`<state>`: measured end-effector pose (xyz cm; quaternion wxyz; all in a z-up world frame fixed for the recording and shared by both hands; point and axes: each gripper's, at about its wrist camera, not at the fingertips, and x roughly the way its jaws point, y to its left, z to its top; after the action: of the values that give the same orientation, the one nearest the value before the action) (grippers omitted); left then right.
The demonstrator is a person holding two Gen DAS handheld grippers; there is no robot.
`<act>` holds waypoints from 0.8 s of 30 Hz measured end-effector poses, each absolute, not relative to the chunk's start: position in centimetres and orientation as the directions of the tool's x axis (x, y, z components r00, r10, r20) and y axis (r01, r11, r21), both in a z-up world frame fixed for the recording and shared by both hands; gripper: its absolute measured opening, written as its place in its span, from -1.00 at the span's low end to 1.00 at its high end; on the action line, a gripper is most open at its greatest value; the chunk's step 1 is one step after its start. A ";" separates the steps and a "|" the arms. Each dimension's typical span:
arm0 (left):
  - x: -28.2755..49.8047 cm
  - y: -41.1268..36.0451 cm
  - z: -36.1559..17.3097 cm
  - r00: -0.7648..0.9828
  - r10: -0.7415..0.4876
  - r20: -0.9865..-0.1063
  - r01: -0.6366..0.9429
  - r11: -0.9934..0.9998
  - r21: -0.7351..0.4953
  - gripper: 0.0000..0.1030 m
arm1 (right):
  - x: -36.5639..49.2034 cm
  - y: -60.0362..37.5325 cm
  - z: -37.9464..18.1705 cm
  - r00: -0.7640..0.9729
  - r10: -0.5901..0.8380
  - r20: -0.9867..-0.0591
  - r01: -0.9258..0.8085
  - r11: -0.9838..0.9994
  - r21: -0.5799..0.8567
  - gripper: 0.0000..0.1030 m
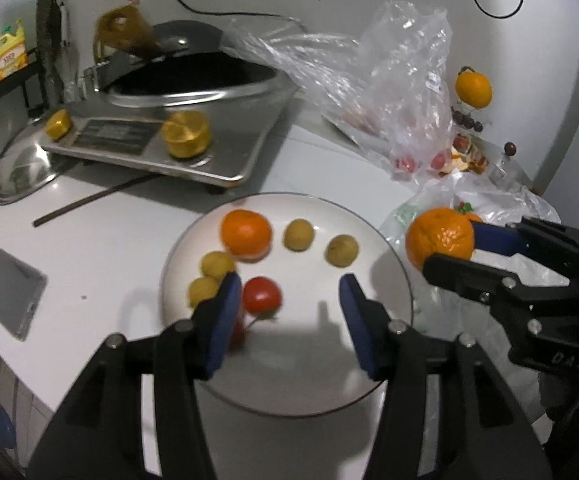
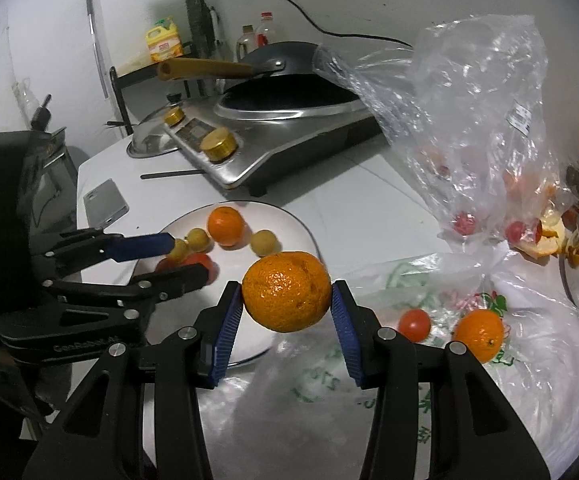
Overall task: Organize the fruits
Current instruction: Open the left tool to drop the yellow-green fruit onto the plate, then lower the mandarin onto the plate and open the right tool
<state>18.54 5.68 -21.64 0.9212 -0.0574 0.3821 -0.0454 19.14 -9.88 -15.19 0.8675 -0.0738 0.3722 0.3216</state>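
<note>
A white plate [image 1: 309, 380] holds an orange tangerine [image 1: 245, 234], several small yellow-green fruits [image 1: 298, 234] and a red tomato [image 1: 261, 295]. My left gripper [image 1: 287, 294] is open and empty just above the plate, the tomato by its left finger. My right gripper [image 2: 287, 300] is shut on a tangerine [image 2: 287, 296], held in the air beside the plate's right rim [image 2: 305, 232]; the held tangerine also shows in the left wrist view [image 1: 439, 238]. Another tangerine [image 2: 478, 334] and a tomato [image 2: 414, 325] lie on a plastic bag [image 2: 429, 380].
An induction cooker [image 1: 161, 140] with a wok stands behind the plate. A clear plastic bag [image 1: 389, 80] with red fruits, peels and a yellow-orange fruit [image 1: 473, 88] lie at the back right. A phone [image 1: 7, 290], a steel lid [image 1: 21, 172] and a chopstick [image 1: 89, 200] are at left.
</note>
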 end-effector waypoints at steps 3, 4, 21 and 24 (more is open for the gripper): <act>17.8 6.7 -21.5 0.711 -0.116 -0.693 0.020 0.989 -0.146 0.02 | 18.7 -9.0 -15.1 0.511 0.504 -0.696 -0.622 0.776 0.106 -0.07; 17.6 7.1 -21.5 0.713 -0.112 -0.692 0.013 0.989 -0.147 0.02 | 18.6 -8.8 -15.2 0.508 0.506 -0.697 -0.625 0.773 0.105 -0.07; 15.6 11.0 -23.2 0.711 -0.055 -0.702 -0.064 0.988 -0.141 0.02 | 17.4 -5.0 -16.9 0.454 0.502 -0.736 -0.660 0.744 0.099 -0.07; 15.3 11.5 -23.5 0.709 -0.055 -0.703 -0.068 0.987 -0.146 0.02 | 17.1 -4.2 -17.3 0.439 0.503 -0.744 -0.669 0.736 0.103 -0.07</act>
<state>15.31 11.55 -23.54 0.9208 -0.0807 0.3816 0.0036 17.09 -4.15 -17.33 0.8419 -0.1038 0.3992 0.3480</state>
